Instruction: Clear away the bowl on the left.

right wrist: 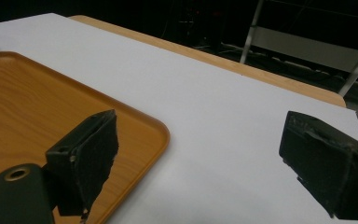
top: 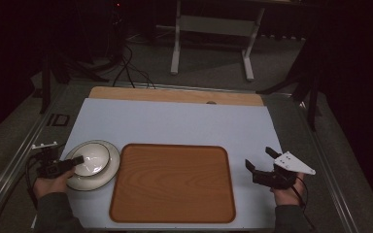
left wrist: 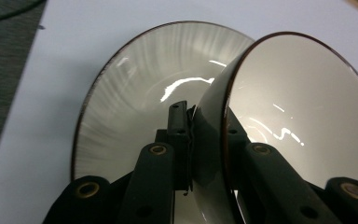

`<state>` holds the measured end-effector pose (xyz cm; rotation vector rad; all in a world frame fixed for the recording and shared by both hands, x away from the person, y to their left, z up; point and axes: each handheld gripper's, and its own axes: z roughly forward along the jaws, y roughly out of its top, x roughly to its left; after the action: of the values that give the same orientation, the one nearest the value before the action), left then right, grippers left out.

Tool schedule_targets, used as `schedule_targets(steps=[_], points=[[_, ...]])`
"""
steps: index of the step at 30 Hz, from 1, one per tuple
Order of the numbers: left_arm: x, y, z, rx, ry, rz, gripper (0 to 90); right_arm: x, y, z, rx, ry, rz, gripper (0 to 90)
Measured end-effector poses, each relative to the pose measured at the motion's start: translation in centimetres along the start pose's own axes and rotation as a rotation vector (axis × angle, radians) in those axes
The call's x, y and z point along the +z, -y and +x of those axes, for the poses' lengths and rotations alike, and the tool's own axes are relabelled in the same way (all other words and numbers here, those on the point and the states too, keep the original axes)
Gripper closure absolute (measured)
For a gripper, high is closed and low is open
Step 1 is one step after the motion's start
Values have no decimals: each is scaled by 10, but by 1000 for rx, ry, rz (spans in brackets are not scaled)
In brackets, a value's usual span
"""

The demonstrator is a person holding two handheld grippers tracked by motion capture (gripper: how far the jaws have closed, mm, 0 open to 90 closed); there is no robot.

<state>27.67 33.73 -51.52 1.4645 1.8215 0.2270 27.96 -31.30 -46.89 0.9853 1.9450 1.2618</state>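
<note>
White glazed bowl (top: 91, 159) w/ a dark rim line sits on a larger plate (top: 108, 174) of the same ware, at the left side of the table, just beside the left edge of the wooden tray (top: 172, 183); left gripper (top: 76, 160) is clamped on the bowl's near wall, one jaw inside, one outside; in the left gripper view the bowl (left wrist: 303, 116) stands tilted up on edge, its rim running between the jaws, w/ the plate (left wrist: 135, 107) lying flat behind it on the pale blue mat (left wrist: 51, 84); left hand (top: 52, 183) grips the tool from the table's front-left corner.

Right gripper (top: 262, 162) hovers over the mat to the right of the tray, well apart from bowl and plate; its jaws stand wide, nothing between them; right gripper view shows the tray's corner (right wrist: 37, 112) under the left jaw and bare mat (right wrist: 214, 121) under the gap; grey three-cornered plate (top: 294, 163) rides on top; right hand (top: 287, 193) holds it from the front-right edge.
</note>
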Motion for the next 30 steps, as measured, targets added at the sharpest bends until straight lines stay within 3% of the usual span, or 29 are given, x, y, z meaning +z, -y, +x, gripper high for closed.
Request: schedule_targets(steps=[3, 12, 19, 30], points=[[0, 0, 2, -13, 20, 0, 809, 0, 0, 0, 1, 1, -1, 113], [0, 1, 0, -12, 20, -8, 811, -1, 0, -1, 7, 3, -5, 113], [-4, 1, 0, -22, 34, -44, 810, -1, 0, -1, 6, 3, -7, 112], [-14, -1, -9, 11, 52, -115, 810, -3, 0, -3, 12, 7, -11, 113]])
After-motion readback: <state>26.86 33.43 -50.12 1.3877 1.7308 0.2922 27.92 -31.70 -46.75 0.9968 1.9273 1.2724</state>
